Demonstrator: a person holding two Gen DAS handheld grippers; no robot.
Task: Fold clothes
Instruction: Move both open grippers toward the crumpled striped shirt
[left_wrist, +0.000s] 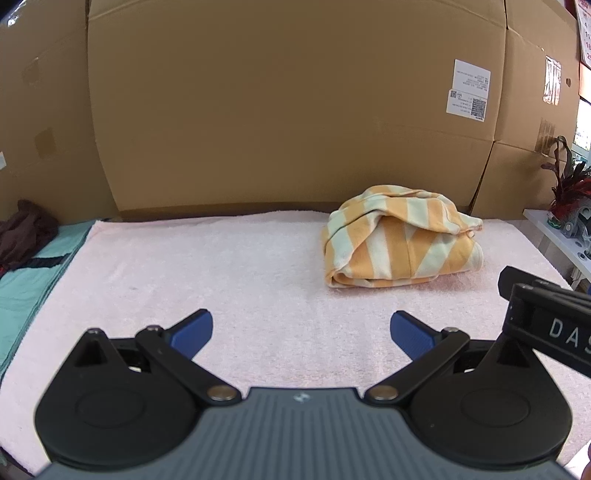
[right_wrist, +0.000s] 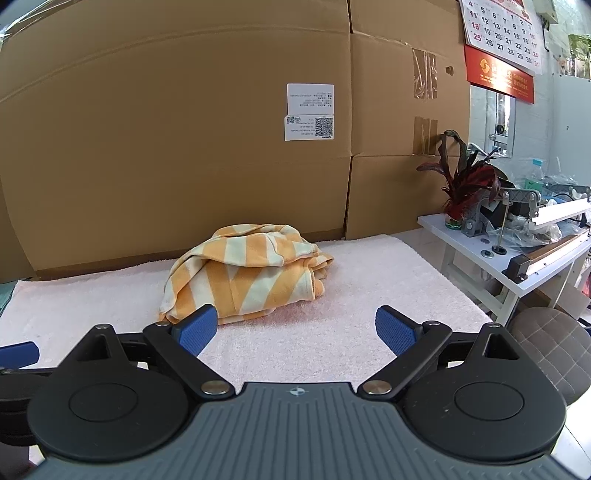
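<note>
Right now both tools stand wide apart and hold nothing. Seen from the left wrist, the left tool (left_wrist: 301, 332) fills the bottom of the frame, its blue pads (left_wrist: 194, 332) spread over the pale pink towel (left_wrist: 229, 266) that covers the desk. The orange-and-cream striped garment (left_wrist: 400, 240) lies bunched in a loose, rough fold at the right of centre of that frame, well ahead of the pads and touched by neither. Part of the right tool's black body pokes in at the right edge.

From the right wrist, the right tool (right_wrist: 295, 330) sits low in the frame with its blue pads (right_wrist: 395, 330) equally wide. The same striped garment (right_wrist: 243, 273) lies left of centre; its near edge appears just behind the left-hand pad, though whether they touch cannot be told. A blue pad of the left tool (right_wrist: 18, 354) peeks in at the left edge.

Big cardboard boxes (left_wrist: 288, 103) wall off the upper part of both views, with white shipping labels (right_wrist: 309, 112) stuck on. In the left wrist view a teal cloth (left_wrist: 29, 280) and a dark brown cloth (left_wrist: 24, 229) lie at the left edge. The right wrist view shows a red-leaved plant (right_wrist: 465, 181) on a cluttered white side table (right_wrist: 491, 254) at right, a wall calendar (right_wrist: 500, 37) in the upper right, and a quilted stool seat (right_wrist: 550, 347) at lower right.
</note>
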